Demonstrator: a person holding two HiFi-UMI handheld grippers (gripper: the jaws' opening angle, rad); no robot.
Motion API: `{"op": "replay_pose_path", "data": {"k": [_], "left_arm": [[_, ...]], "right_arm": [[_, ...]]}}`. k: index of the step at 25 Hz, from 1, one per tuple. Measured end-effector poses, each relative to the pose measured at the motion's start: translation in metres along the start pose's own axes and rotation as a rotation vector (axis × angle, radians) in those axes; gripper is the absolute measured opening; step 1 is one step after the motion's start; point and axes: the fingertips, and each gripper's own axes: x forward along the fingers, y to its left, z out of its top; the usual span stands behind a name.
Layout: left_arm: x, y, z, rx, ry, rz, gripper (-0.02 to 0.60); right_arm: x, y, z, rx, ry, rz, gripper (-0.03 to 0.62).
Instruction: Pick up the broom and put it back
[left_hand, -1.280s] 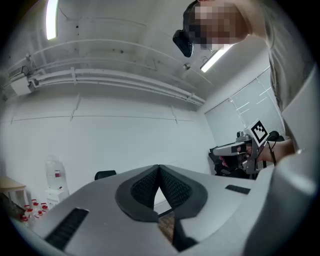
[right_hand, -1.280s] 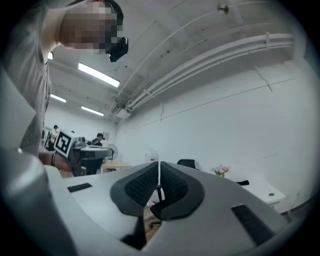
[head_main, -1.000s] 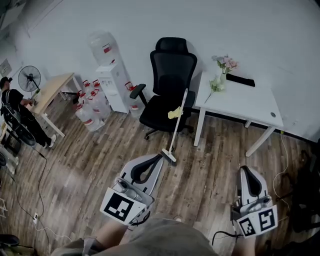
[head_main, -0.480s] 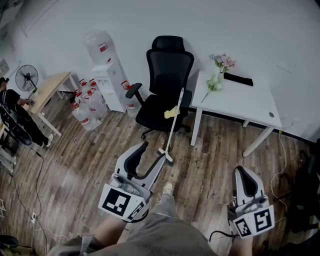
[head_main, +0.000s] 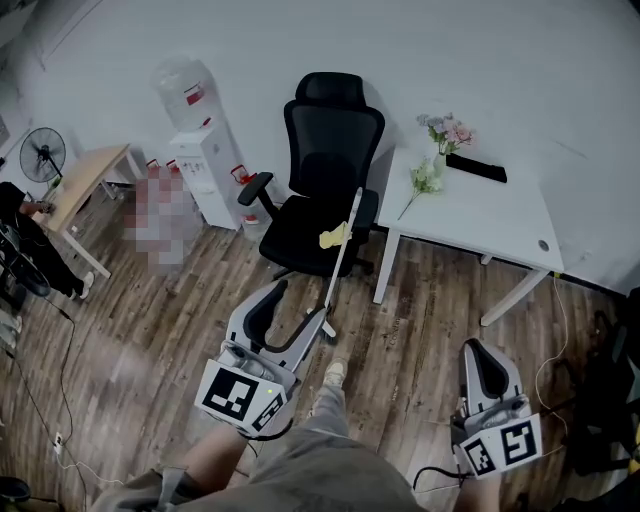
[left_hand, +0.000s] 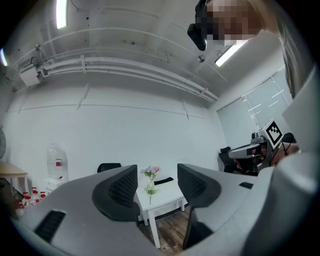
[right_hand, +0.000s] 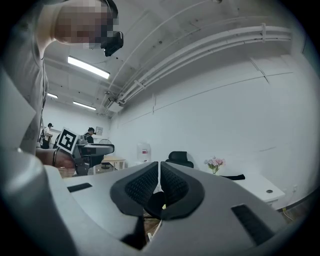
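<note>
The broom (head_main: 343, 254) leans upright against the black office chair (head_main: 322, 175), a yellow tag on its white handle and its head (head_main: 326, 330) on the wooden floor. My left gripper (head_main: 298, 303) is low in the head view, just left of the broom head. Its jaws are opening and nothing is between them. In the left gripper view the left gripper (left_hand: 157, 187) frames only the white table (left_hand: 162, 197) and its flowers. My right gripper (head_main: 479, 348) hangs at the lower right, shut and empty, as the right gripper view (right_hand: 159, 182) also shows.
A white table (head_main: 470, 215) with a flower vase (head_main: 436, 150) and a dark flat object stands right of the chair. A water dispenser (head_main: 200, 165), a wooden desk (head_main: 85, 185), a fan (head_main: 42, 155) and a seated person (head_main: 25, 235) are at the left. Cables run along the floor at both sides.
The left gripper's jaws have spread from shut to wide apart. Both grippers have drawn back from the broom toward me. The broom still leans on the chair.
</note>
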Motion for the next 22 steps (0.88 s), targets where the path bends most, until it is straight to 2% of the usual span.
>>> {"op": "replay_pose_path", "data": {"k": [8,16,22], "left_arm": [[0.094,0.064,-0.030,-0.010,0.034,-0.004,0.258],[0.208,0.132,-0.086,-0.023,0.130,-0.057,0.256],[0.274,0.167,-0.112,-0.025,0.171,-0.110,0.257]], "right_arm": [[0.096,-0.048,-0.023,0.039,0.072,-0.044,0.038],[0.216,-0.097,-0.044,0.064,0.149,-0.084,0.038],[0.288,-0.126,-0.055,0.070,0.180,-0.107,0.038]]}}
